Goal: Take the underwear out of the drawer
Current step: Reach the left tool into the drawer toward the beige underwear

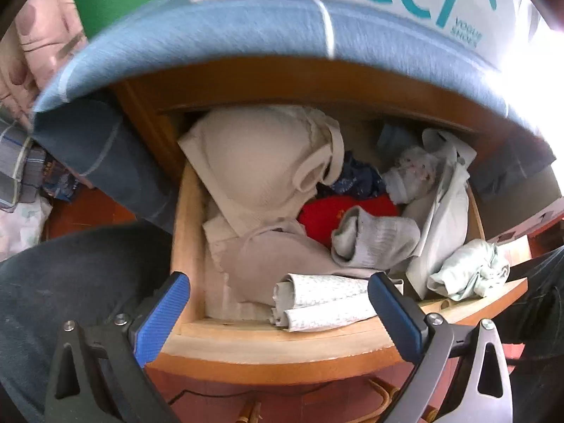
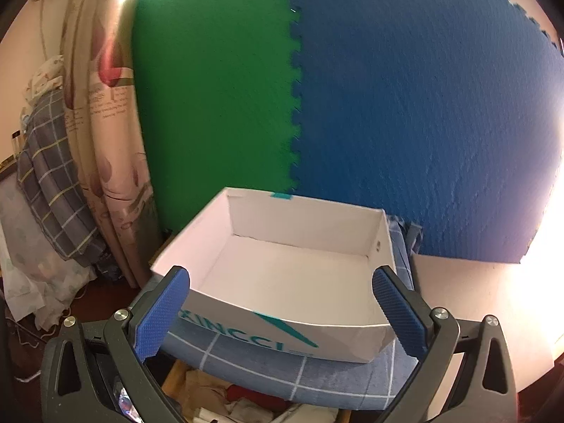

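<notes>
- The left gripper (image 1: 278, 303) hangs with jaws spread wide and nothing between them, over the open drawer (image 1: 183, 246).
- Underwear, a beige bra (image 1: 253, 169), lies on top at the drawer's back left.
- Best to reach past the rolled paper (image 1: 317, 299) and pinch 1 garment only.
- The right gripper (image 2: 282, 312), also spread and unloaded, faces the white box (image 2: 299, 275).

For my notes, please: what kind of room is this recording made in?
Probably a bedroom. An open wooden drawer holds bras, socks and other underclothes, a plaid quilt is heaped beside a floral curtain, and a blue checked cloth lies under a white box.
</notes>
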Demonstrator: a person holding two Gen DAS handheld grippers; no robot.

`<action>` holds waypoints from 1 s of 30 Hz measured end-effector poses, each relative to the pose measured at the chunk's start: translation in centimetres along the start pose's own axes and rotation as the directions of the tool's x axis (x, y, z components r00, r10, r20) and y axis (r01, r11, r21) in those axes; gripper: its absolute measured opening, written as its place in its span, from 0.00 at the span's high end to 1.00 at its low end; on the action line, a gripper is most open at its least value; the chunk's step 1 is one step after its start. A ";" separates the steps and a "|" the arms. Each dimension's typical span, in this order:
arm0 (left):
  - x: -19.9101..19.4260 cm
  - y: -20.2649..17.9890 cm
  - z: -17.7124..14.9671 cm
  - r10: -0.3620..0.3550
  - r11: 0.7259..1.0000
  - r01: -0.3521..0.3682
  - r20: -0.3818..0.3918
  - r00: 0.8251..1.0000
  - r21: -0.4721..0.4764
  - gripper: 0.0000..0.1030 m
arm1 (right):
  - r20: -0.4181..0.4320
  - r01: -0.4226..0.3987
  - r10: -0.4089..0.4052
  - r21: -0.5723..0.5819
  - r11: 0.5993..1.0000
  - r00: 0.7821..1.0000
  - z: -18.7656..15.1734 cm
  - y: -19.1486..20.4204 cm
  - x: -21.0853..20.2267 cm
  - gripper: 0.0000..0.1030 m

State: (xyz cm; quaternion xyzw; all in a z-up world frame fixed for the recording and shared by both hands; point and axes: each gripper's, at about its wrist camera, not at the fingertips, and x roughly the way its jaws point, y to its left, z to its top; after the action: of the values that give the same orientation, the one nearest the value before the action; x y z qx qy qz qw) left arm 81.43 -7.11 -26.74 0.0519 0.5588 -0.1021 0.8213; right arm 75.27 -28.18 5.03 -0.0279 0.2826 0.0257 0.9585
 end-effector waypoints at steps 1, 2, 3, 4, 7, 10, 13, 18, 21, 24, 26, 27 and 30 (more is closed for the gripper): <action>0.1 0.0 -0.4 -0.009 1.000 0.009 -0.007 1.000 -0.007 0.00 | -0.006 0.003 -0.003 0.008 1.000 1.000 -0.1 -0.6 0.4 0.00; 0.0 -0.4 -0.9 -0.027 0.999 0.027 -0.010 1.000 -0.020 0.00 | -0.012 0.004 -0.004 0.012 1.000 1.000 -0.2 -1.1 0.9 0.00; 0.3 -0.4 -0.6 -0.047 0.998 0.047 -0.018 0.999 -0.031 0.00 | -0.019 0.005 -0.005 0.011 1.000 1.000 -0.4 -1.6 1.4 0.00; 0.7 -0.1 -0.2 -0.064 0.997 0.063 -0.030 0.997 -0.041 0.00 | -0.025 0.007 -0.006 0.007 1.000 1.000 -0.5 -2.1 1.9 0.00; 3.3 -0.1 3.5 -0.090 0.995 0.088 -0.064 0.994 -0.038 0.00 | -0.034 -0.004 0.004 -0.007 1.000 0.999 -0.6 -3.2 3.5 0.00; 6.0 -0.9 8.4 -0.072 0.997 0.071 -0.092 0.993 -0.009 0.00 | -0.039 -0.034 0.033 -0.016 0.999 0.999 -0.7 -3.8 4.9 0.00; 8.7 -3.9 11.4 -0.049 0.999 0.053 -0.212 0.976 0.014 0.01 | -0.057 -0.066 0.066 0.002 0.998 0.996 -1.2 -4.7 6.1 0.00; 14.1 -6.2 18.2 -0.097 0.995 0.099 -0.332 0.938 -0.013 0.05 | -0.083 -0.086 0.089 0.038 0.996 0.993 -2.6 -6.1 7.3 0.00; 15.6 -8.5 19.8 -0.151 0.988 0.146 -0.373 0.915 -0.040 0.24 | -0.102 -0.109 0.115 0.067 0.992 0.988 -3.4 -7.0 7.7 0.00; 16.1 -10.3 21.6 -0.144 0.988 0.151 -0.396 0.907 -0.015 0.31 | -0.101 -0.105 0.114 0.088 0.991 0.988 -3.8 -7.9 7.6 0.00; 16.9 -12.6 21.6 -0.135 0.990 0.143 -0.412 0.901 -0.011 0.59 | -0.103 -0.097 0.108 0.106 0.990 0.989 -3.8 -8.5 7.6 0.00; 17.9 -13.1 23.7 -0.142 0.988 0.151 -0.406 0.903 -0.010 0.65 | -0.098 -0.098 0.110 0.118 0.988 0.989 -3.8 -8.8 7.5 0.00; 18.9 -14.8 25.2 -0.131 0.988 0.150 -0.357 0.925 0.025 0.84 | -0.076 -0.096 0.107 0.136 0.986 0.991 -3.7 -9.4 7.0 0.00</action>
State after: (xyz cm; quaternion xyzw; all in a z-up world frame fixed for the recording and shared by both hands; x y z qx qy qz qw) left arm 107.67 -28.65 -34.51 0.0505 0.6969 -0.1641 0.6963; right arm 79.76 -37.58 -1.52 0.0488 0.3244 0.0544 0.9431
